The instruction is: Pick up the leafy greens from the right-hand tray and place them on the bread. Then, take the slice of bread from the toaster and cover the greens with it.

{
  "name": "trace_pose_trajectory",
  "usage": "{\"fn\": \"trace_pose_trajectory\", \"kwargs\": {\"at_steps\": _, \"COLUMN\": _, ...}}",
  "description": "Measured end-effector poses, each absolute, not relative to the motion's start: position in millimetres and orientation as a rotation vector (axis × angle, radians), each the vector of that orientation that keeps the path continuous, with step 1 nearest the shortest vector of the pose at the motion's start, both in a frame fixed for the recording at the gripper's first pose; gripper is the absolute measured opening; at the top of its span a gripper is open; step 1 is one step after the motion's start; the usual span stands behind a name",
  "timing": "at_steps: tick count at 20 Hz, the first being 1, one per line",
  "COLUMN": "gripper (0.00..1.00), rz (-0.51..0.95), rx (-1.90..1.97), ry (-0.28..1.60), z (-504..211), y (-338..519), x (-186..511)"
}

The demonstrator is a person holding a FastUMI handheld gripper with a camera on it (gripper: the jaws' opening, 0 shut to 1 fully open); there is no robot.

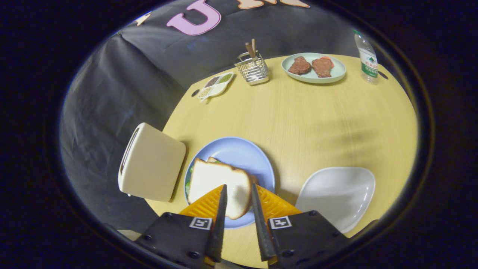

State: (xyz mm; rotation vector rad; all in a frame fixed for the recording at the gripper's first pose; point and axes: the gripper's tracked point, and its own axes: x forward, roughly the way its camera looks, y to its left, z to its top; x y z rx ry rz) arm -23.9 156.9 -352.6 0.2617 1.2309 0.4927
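- Gripper (238, 185): fingers parted by a narrow gap, tips over the near end of the top bread slice (218, 185). Bread shows in the gap between them; neither finger is seen pressing on it, so they look released, though contact at the tips is hard to judge.
- Top bread slice: lies flat on the blue plate (242, 153), covering most of the stack and reaching the plate's near rim.
- Leafy greens (188, 184): only thin green slivers show under the slice on the toaster side.
- Lower bread slice (213, 160): a corner pokes out at the far edge of the top one.
- Toaster (151, 162): cream-coloured, stands just beside the blue plate, at the table (317, 123) edge. Slot faces away towards the cloth; inside not visible.
- White tray (338, 194): on the other side of the blue plate, near it but not touching, nothing on it.
- Far side of table, well apart from the plate: pale green plate (341, 71) with two brown meat pieces (310, 66), a wire holder (253, 69) with wooden sticks, a small divided dish (215, 86) with seasonings, a plastic water bottle (366, 58) upright near the edge.
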Motion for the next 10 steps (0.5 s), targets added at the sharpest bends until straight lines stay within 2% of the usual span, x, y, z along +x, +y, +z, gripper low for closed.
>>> {"fn": "trace_pose_trajectory", "kwargs": {"at_steps": 7, "gripper": 1.0, "rz": 0.481, "rx": 0.257, "ry": 1.103, "z": -326.7, "y": 151.4, "x": -14.1}}
{"fn": "trace_pose_trajectory", "kwargs": {"at_steps": 10, "gripper": 1.0, "rz": 0.464, "rx": 0.224, "ry": 0.98, "z": -297.2, "y": 148.0, "x": -9.5}}
